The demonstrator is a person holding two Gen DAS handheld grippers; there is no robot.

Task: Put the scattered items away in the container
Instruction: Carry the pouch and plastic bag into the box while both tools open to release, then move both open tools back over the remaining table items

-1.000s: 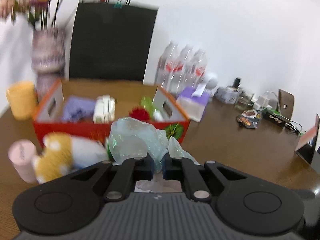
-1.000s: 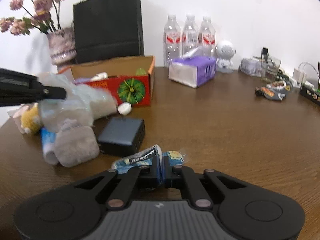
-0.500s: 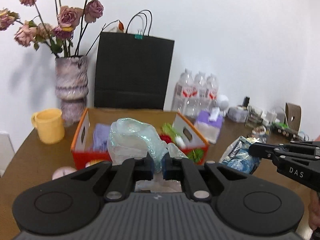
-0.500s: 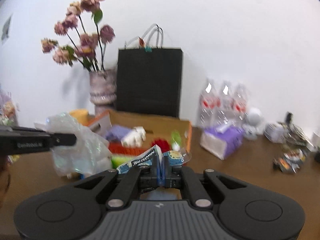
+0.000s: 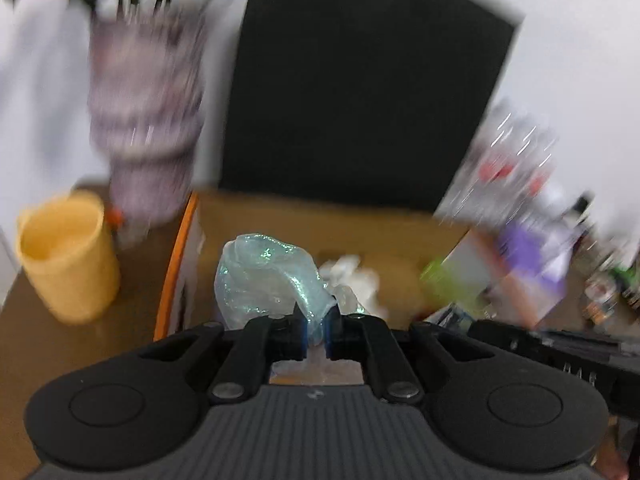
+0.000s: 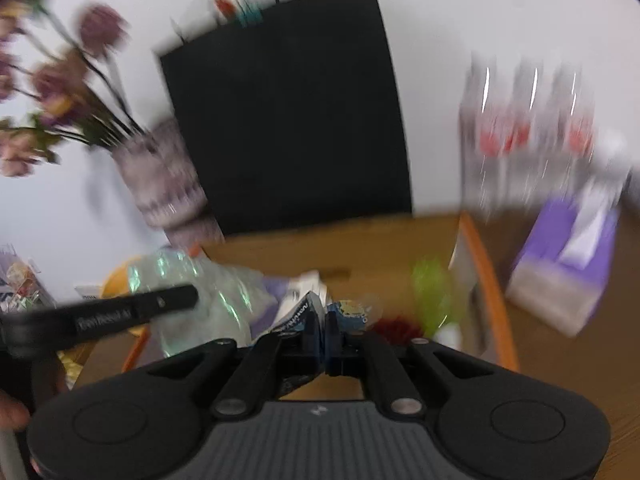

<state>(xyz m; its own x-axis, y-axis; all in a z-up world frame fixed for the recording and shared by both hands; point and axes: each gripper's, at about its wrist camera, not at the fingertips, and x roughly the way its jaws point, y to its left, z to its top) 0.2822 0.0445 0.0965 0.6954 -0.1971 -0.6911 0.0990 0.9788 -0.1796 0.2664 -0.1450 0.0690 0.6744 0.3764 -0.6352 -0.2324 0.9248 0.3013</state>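
My left gripper (image 5: 316,328) is shut on a crumpled, shimmering clear plastic bag (image 5: 264,280), which hangs over the left half of the orange-rimmed cardboard box (image 5: 176,264). My right gripper (image 6: 323,332) is shut on a blue and white snack wrapper (image 6: 296,316) above the same box (image 6: 484,276). In the right wrist view the left gripper (image 6: 192,296) and its plastic bag (image 6: 216,292) sit to the left. The right gripper (image 5: 476,326) enters the left wrist view from the right. White, purple, green and red items lie blurred inside the box.
A black paper bag (image 5: 360,92) stands right behind the box. A patterned vase (image 5: 144,120) with dried flowers and a yellow mug (image 5: 68,256) are to the left. Water bottles (image 6: 524,132) and a purple tissue pack (image 6: 568,264) are to the right.
Both grippers have swept forward from the table in front to over the box, each still shut on its item. The box and black bag now loom much closer.
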